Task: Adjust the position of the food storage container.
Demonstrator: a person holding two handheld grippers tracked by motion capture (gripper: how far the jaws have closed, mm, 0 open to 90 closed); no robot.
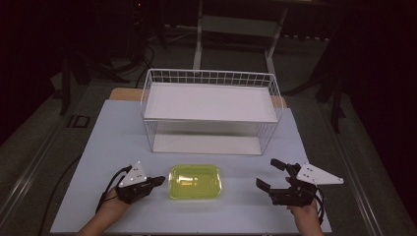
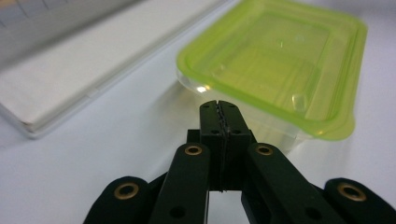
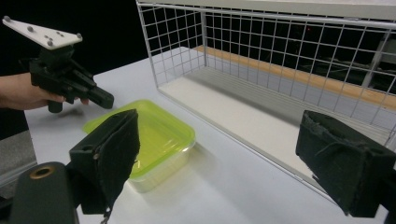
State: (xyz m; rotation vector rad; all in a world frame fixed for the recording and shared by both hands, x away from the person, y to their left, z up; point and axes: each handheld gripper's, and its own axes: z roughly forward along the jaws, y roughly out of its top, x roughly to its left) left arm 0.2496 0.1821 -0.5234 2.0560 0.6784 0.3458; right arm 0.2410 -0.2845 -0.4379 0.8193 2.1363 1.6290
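In the high view a green-lidded box (image 1: pixel 194 181) sits on the table (image 1: pixel 98 162) at lower centre of the frame, just in front of the open side of a white wire rack (image 1: pixel 211 110) that fills the middle. The left gripper (image 1: pixel 158 181) lies at lower left of that frame, its tip just beside the box's left edge, and its jaws are pressed together with nothing between them; in the left gripper view the closed tip (image 2: pixel 218 109) points at the near corner of the box (image 2: pixel 275 70), close to the clear wall under the lid's lip, though contact cannot be told. A shut tip held low like this looks suited to nudging or steadying the box rather than grasping it. The right gripper (image 1: pixel 270 176) sits at lower right of the high view, well apart from the box, jaws spread wide and empty. In the right gripper view its two pads (image 3: pixel 114 154) frame the lower corners, with the box (image 3: pixel 154 135) at centre left and the rack's lower shelf (image 3: pixel 243 112) stretching to the right. That open stance, aimed across the box toward the shelf, suggests it is waiting to take the box's far side, probably for a lift into the rack.
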